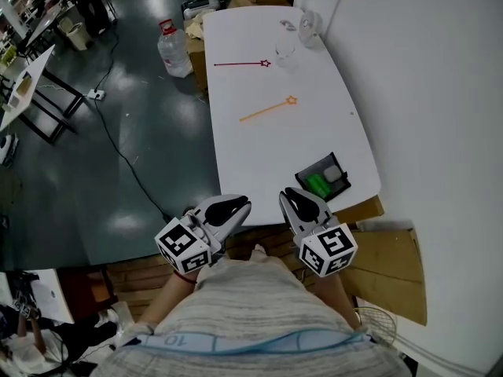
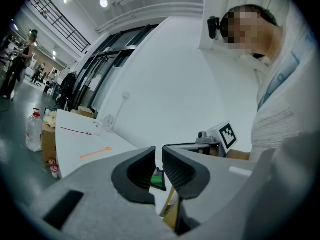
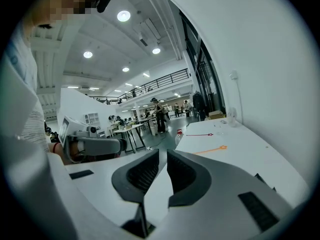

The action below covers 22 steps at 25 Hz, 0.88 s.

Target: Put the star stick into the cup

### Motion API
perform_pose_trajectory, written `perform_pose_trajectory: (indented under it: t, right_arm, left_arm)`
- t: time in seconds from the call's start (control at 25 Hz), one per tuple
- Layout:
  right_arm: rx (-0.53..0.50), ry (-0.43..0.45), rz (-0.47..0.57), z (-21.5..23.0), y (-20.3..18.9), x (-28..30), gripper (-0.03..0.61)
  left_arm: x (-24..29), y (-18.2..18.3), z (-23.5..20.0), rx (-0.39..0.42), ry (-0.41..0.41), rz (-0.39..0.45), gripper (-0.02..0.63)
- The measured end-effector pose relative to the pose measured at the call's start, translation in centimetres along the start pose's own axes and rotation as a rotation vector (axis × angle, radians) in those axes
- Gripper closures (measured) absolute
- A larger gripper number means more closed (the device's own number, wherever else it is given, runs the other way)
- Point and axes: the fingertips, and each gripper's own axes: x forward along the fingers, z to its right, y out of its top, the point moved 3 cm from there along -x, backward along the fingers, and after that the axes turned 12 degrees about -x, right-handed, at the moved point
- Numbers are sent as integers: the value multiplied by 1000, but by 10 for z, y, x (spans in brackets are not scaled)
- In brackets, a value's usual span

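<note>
Still at step zero: neither star stick is lifted. The orange star stick (image 1: 267, 110) lies flat near mid-counter, star end toward the wall; the dark red star stick (image 1: 240, 64) lies farther off, its star just beside the clear cup (image 1: 285, 53). (The task names one stick, and I cannot tell which is meant.) A second clear glass (image 1: 309, 27) stands near the far corner, close to the cup.

Both tools are held close to my body at the near end, well apart from everything. My left tool (image 1: 236, 205) shows a narrow slit between its jaws with nothing in it; my right tool (image 1: 288, 196) is all but closed, also empty.

Next move, as I judge it: reach forward, spread one tool's jaws, and pinch the thin shaft off the flat surface, a low, fine grasp.

Room: the white counter (image 1: 259, 155) is bare between me and the sticks. A black tray (image 1: 324, 176) sits at the near right edge, and the wall runs along the right side. The left edge drops to the floor, where a water bottle (image 1: 174, 49) stands.
</note>
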Motion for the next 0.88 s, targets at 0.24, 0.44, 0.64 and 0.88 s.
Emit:
perform_pose_trajectory:
  t: [0.24,0.44,0.64,0.88]
  right_arm:
    - [29,-10,7,-23,20,69,566]
    - [35,-19,17,-49,43,144,566]
    - [49,-88,13,-70,90,214,565]
    - [60,-172,13,-95,157,264,565]
  left_arm:
    - [-45,34,-69,-36,31,20,565]
    - [-86,69,-137,-39,29,16,548]
    - [-124,127,-194,-60,-8,0,531]
    - [-153,210,-229,-23,-78,-50,525]
